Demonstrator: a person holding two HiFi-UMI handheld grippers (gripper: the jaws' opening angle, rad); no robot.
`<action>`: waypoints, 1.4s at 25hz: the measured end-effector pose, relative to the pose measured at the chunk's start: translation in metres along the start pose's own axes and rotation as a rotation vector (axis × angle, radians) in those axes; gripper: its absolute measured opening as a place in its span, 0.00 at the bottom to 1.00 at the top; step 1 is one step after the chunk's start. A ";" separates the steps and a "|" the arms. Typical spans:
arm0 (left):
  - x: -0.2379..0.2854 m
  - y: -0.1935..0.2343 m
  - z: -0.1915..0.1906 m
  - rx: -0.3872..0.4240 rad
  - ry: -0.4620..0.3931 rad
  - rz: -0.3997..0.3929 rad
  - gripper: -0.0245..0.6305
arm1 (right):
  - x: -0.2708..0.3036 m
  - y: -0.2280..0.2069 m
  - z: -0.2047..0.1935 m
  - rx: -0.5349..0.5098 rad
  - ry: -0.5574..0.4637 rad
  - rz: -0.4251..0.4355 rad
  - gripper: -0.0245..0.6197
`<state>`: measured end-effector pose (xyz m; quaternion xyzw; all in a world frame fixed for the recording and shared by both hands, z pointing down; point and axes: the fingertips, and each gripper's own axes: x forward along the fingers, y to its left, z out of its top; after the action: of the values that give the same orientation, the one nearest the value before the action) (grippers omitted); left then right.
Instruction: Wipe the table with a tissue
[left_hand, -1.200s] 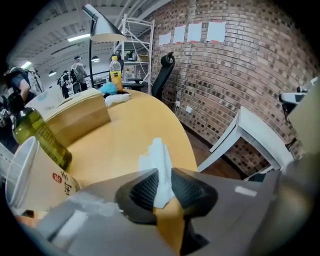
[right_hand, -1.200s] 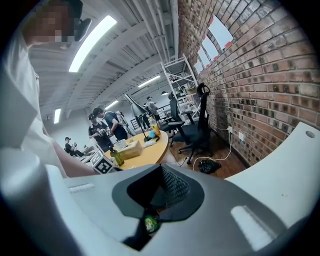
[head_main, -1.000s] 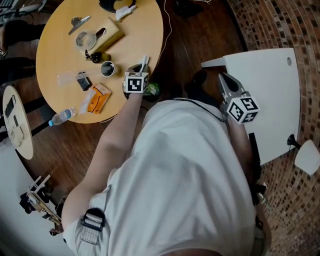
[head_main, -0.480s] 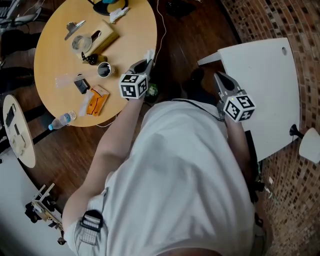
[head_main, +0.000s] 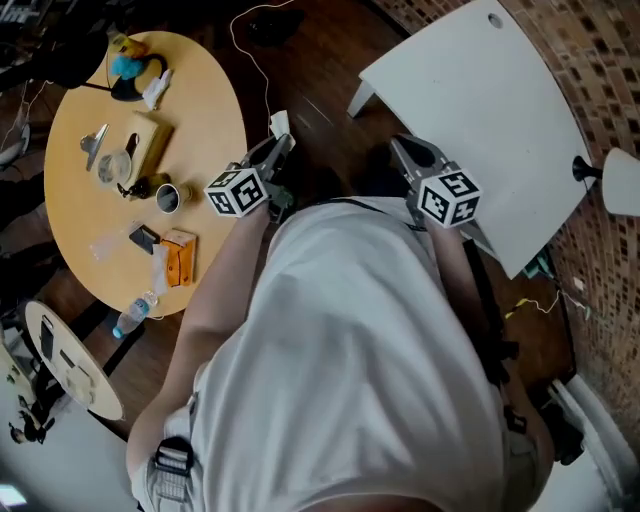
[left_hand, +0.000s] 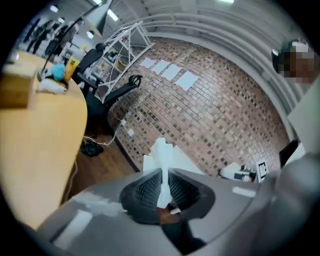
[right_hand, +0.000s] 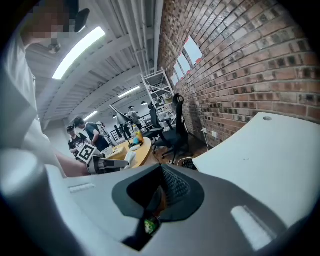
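While the round wooden table (head_main: 215, 110) fills the left of the head view, carrying a plastic bottle (head_main: 132, 315) at its near edge, an orange box (head_main: 181, 257), a metal cup (head_main: 168, 197) and a wooden box (head_main: 148, 143) further in, both grippers hang off its right side over the dark plank floor (head_main: 310, 90), where a white cable (head_main: 262, 60) trails. Just right of the round table's edge, the left gripper (head_main: 283, 143) has its jaws closed on a white tissue (head_main: 279, 124), whose folded end sticks out past the tips, in the air. Farther right of the round table, the right gripper (head_main: 396, 143) has its jaws pressed together with nothing between them. Beyond it, well apart from the round table, stands a white table (head_main: 480, 110), and a brick wall (head_main: 600, 90) runs along the far right.
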<state>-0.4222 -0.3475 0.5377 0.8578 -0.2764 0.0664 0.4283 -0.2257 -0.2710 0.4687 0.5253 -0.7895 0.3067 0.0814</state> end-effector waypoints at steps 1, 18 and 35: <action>0.007 -0.008 0.000 -0.046 -0.006 -0.052 0.10 | -0.006 -0.004 0.001 0.005 -0.010 -0.014 0.05; 0.117 -0.113 -0.009 0.147 0.169 -0.244 0.10 | -0.088 -0.088 -0.005 0.074 -0.110 -0.176 0.05; 0.245 -0.237 -0.055 0.344 0.334 -0.333 0.10 | -0.164 -0.185 0.024 0.016 -0.157 -0.187 0.05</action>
<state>-0.0839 -0.2935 0.4931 0.9285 -0.0420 0.1815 0.3213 0.0125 -0.2047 0.4492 0.6196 -0.7387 0.2618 0.0432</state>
